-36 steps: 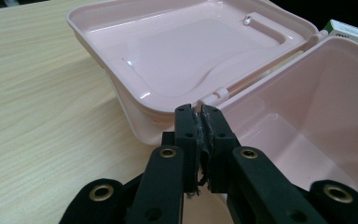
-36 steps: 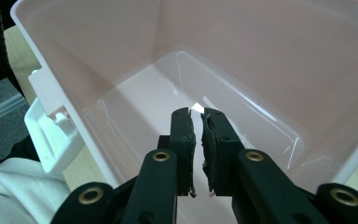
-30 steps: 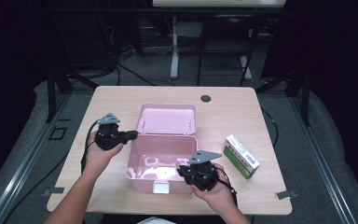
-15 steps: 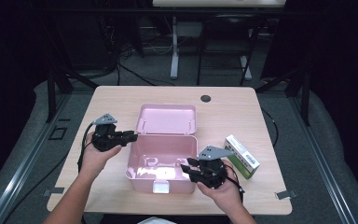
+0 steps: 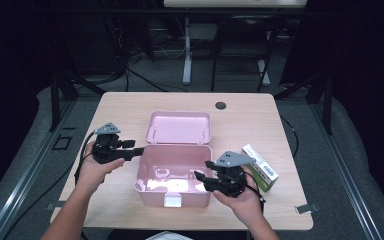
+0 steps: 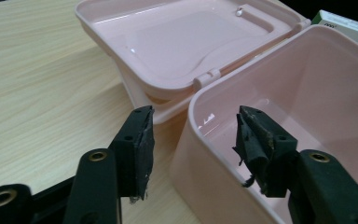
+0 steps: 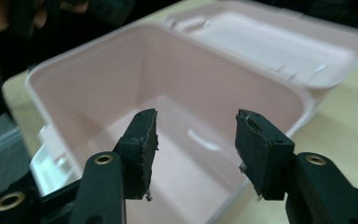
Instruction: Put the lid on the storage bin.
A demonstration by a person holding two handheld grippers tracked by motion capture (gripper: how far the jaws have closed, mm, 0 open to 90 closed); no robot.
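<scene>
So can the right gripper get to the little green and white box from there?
Probably yes. The green and white box lies on the table just right of the right gripper, nothing between them. But the open gripper points at the pink box, so it must turn.

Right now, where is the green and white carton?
In the high view, the carton lies on the table's right side, beside the open pink box, close behind the right gripper.

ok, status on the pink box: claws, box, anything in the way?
Left claw open, straddling the box's left wall. Right claw open, empty, at the right rim. Pink box open, lid back, empty. Green-white carton beside the right hand, not blocking.
</scene>
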